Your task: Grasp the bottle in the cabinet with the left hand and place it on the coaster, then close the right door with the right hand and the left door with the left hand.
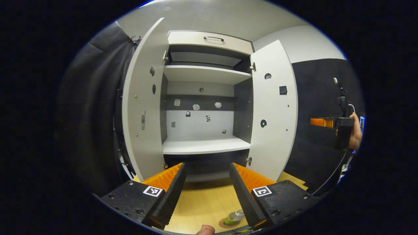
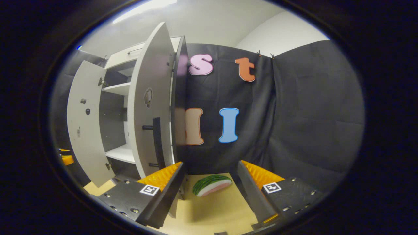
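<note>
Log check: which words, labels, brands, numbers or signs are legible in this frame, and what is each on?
No legible text here.
Label on the bottle: too small and blurred to read.
Square coded markers on the left gripper and right gripper: patterns, no words.
Stickers inside the cabinet: too small to tell whether any carry text.

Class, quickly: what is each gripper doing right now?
Left gripper: open, holding nothing.
Right gripper: open, holding nothing.
</note>
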`<state>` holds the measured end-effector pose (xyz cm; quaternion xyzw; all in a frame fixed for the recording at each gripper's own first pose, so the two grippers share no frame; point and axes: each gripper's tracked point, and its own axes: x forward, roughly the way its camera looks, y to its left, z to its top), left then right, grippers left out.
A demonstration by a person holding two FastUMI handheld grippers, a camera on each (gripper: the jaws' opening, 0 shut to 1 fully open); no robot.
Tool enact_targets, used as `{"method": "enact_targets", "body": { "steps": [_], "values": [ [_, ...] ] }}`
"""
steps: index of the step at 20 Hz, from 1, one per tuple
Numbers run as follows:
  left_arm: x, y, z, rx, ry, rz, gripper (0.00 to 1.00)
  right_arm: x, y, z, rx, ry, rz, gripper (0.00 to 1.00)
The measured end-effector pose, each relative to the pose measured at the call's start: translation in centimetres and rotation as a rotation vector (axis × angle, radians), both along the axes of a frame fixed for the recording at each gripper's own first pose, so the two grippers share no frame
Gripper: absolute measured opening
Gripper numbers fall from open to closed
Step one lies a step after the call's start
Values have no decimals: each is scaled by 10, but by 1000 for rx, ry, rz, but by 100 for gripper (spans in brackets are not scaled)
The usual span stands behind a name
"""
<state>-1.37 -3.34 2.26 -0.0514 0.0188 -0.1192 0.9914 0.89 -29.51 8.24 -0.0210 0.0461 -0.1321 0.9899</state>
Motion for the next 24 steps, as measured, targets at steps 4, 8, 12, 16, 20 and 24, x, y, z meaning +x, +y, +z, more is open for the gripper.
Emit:
{"method": "enact_targets", "body": {
  "steps": [4, 8, 12, 16, 20, 24],
  "values": [
    [-10, 25, 3, -9, -7, 80, 85, 28, 4, -2, -9, 17, 36, 99],
    [-22, 42, 4, -16, 0, 127, 85, 38, 12, 3, -26, 15, 102, 99],
    [-29, 57, 1, 5, -2, 174, 85, 64, 26, 9, -73, 40, 165, 99],
    [-38, 70, -4, -1, 15, 214, 85, 71, 44, 8, -95, 38, 208, 87],
    [-43, 81, -12, -8, 37, 234, 85, 67, 46, 9, -78, 34, 171, 87],
    [-43, 88, -17, -26, 57, 236, 85, 69, 71, 8, -75, 13, 182, 87]
  ]
}}
